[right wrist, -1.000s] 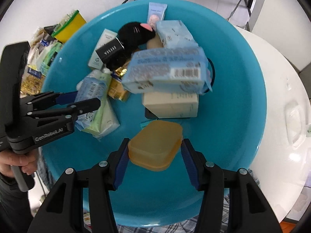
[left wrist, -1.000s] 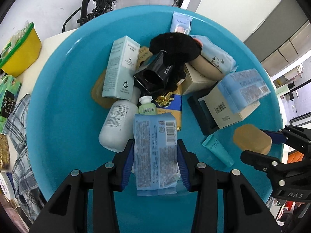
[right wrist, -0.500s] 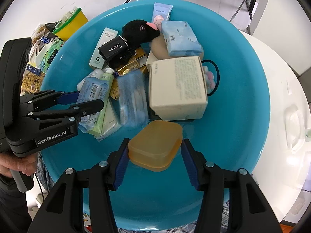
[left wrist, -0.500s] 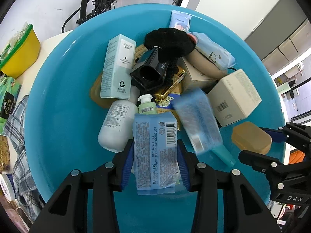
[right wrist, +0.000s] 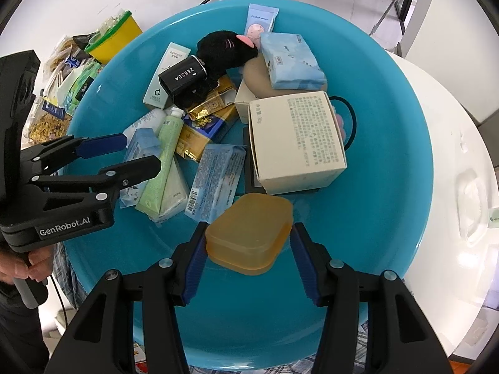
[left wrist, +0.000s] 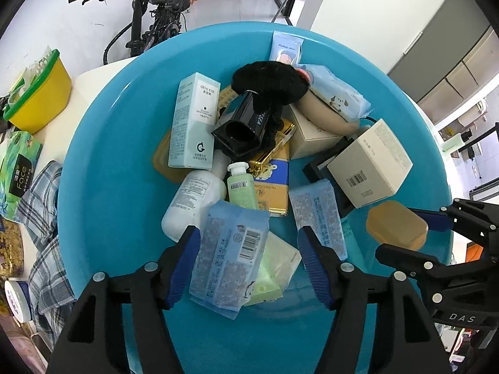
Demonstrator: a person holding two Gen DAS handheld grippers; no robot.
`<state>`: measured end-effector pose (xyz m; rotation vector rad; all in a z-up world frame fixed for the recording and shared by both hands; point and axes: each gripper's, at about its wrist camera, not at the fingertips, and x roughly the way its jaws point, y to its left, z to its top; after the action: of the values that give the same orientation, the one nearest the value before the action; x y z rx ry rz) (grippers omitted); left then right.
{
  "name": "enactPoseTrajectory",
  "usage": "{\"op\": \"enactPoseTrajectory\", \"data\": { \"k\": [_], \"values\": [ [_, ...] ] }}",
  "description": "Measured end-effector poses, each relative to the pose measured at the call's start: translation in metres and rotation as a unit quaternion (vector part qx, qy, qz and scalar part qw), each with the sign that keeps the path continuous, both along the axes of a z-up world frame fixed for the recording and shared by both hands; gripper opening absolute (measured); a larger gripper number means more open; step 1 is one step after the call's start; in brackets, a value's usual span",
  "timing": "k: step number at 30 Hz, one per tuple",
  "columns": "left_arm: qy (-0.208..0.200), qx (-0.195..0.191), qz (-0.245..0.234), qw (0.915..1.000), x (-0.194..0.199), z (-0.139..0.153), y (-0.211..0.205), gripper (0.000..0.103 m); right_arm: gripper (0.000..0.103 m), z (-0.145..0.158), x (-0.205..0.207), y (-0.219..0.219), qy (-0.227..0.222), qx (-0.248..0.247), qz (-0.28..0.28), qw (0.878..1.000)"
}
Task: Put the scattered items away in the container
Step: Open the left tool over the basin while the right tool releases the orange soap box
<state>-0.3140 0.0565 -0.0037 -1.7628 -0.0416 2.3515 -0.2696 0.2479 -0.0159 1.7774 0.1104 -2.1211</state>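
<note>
Right up close, the right gripper (right wrist: pixel 248 249) is clamped on the amber soap box (right wrist: pixel 249 232), pads squeezing its two short ends, poised over the near slope of the blue basin (right wrist: pixel 405 155). That box looks like stiff, smooth plastic, light, probably hollow, and likely slick. The grip across the ends seems sound, though a hinged lid could pop if it drops hard.

Over on the left, the left gripper (left wrist: pixel 248 258) has its jaws opening. The blue wipes pack (left wrist: pixel 229 257) sits tilted between them, its right side clear of the right pad, its left edge right against the left one, and it rests on a pale green pouch (left wrist: pixel 274 268). Soft, crinkly film, that one: it sags and slides, best taken across its narrow middle.

Further in, the pile. A second blue sachet (left wrist: pixel 318 215) lies beside the cream carton (right wrist: pixel 296 140), which looks rigid and easy to hold by its flat sides. Beyond that, a white bottle (left wrist: pixel 193 202), a green tube (left wrist: pixel 241 188), a gold and blue packet (left wrist: pixel 274 184), the tall mint box (left wrist: pixel 193 124), a black case (right wrist: pixel 182 76) and a black plush toy (right wrist: pixel 224 48).

Far off outside the rim, a yellow tub (left wrist: pixel 37 93) and a bicycle (left wrist: pixel 156 6).
</note>
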Motion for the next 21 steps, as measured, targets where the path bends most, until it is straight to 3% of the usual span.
{"op": "enactPoseTrajectory", "data": {
  "k": [12,17,21],
  "values": [
    [0.007,-0.004,-0.001,1.0000,0.007,-0.003,-0.001,0.067,0.054,0.002,0.001,0.008,-0.002,-0.013,-0.009,1.000],
    [0.027,0.025,0.021,0.9991,0.013,0.006,-0.009,0.067,0.055,0.003,0.003,0.012,0.001,-0.016,-0.019,1.000],
    [0.054,0.022,0.020,0.9981,0.019,0.013,-0.010,0.067,0.055,0.008,0.006,0.015,0.025,-0.011,-0.027,0.999]
  ]
}}
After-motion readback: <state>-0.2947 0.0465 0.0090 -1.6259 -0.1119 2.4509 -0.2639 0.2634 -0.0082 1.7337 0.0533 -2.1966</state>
